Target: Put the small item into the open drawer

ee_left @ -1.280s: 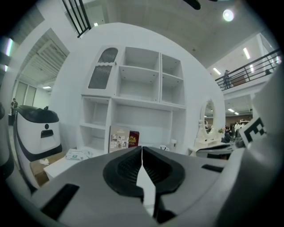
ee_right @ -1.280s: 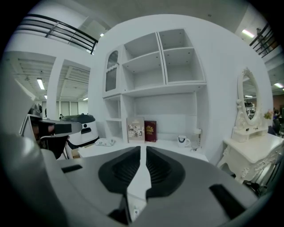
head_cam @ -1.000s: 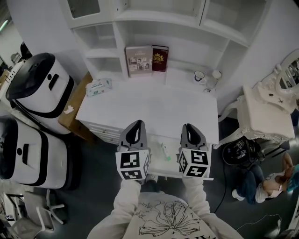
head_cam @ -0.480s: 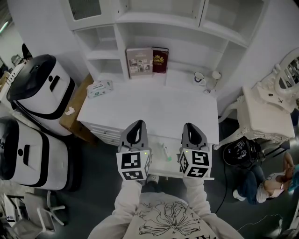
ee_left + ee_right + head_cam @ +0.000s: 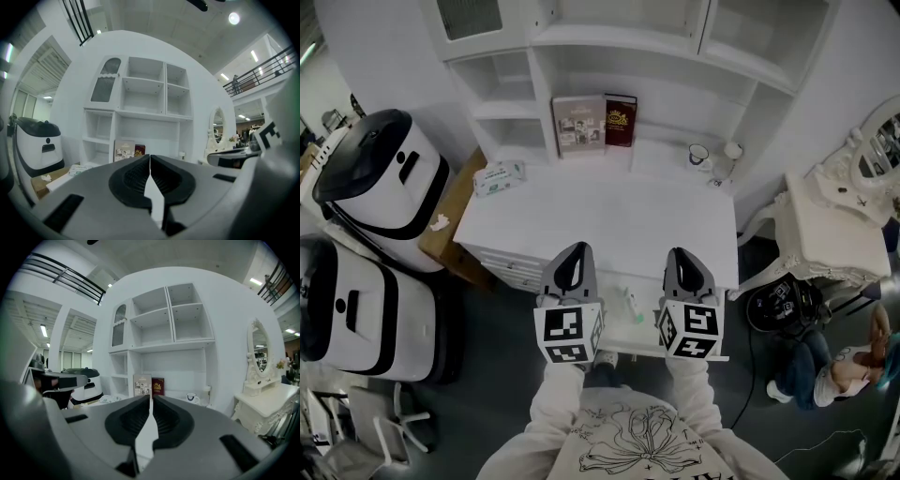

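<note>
A slim white and green item (image 5: 632, 306) lies in the open drawer (image 5: 619, 349) at the front of the white desk (image 5: 600, 220). My left gripper (image 5: 571, 257) hovers just left of it, my right gripper (image 5: 681, 255) just right of it, both above the desk's front edge and pointing toward the shelves. In the left gripper view the left gripper (image 5: 150, 157) has its jaws together with nothing between them. The right gripper (image 5: 151, 397) is likewise shut and empty in its own view. The item and the drawer are hidden in both gripper views.
Two books (image 5: 593, 119) stand against the desk's back wall, a tissue pack (image 5: 498, 174) lies at the left corner, and mugs (image 5: 702, 154) sit at the back right. White machines (image 5: 380, 169) stand to the left, a dressing table (image 5: 834, 230) to the right, where a person (image 5: 839, 370) sits.
</note>
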